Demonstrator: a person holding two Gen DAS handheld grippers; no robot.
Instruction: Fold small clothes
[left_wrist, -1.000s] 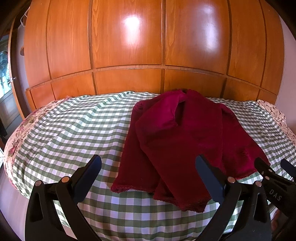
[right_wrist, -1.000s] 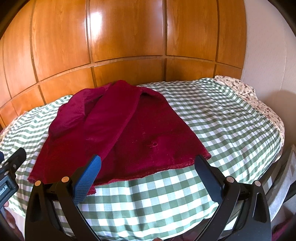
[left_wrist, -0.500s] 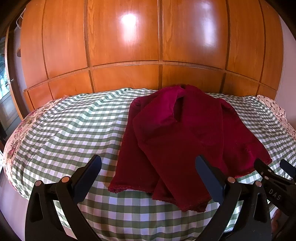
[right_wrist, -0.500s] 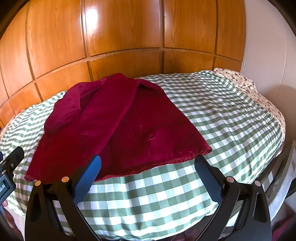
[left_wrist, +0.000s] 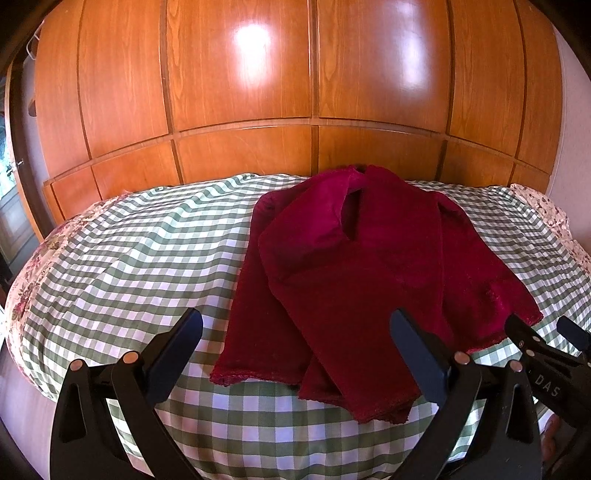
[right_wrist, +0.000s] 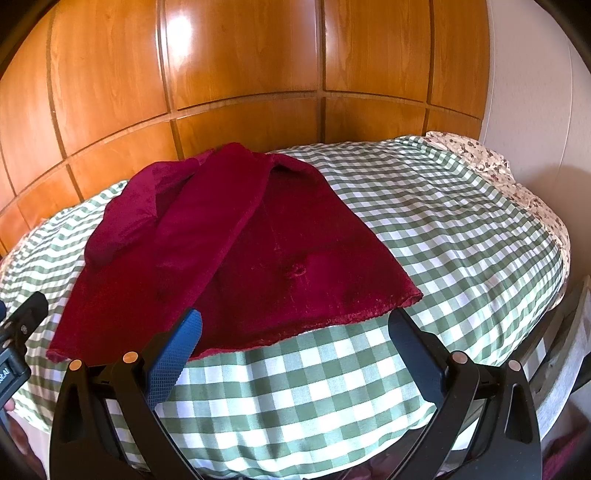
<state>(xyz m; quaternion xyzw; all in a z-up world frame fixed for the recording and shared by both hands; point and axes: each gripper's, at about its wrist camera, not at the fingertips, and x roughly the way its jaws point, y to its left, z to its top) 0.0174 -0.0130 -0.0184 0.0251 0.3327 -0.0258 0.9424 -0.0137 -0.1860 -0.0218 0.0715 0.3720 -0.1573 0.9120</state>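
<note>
**One garment, two grippers, one bed**

Left gripper (left_wrist: 295, 354): jaws spread wide, holding nothing, low over the near bed edge. One red garment (left_wrist: 369, 280): flat on the checked bed (left_wrist: 129, 266), right of centre, sleeves laid over the body; hem partly covered by the left gripper's right finger (left_wrist: 417, 354). Right gripper (right_wrist: 295, 350): jaws spread wide, holding nothing, just short of the hem. One wooden panel wall (left_wrist: 240, 92) behind. Floral sheet edge (right_wrist: 491, 166): cut off at frame sides. Garment type: hard to make out.
</note>
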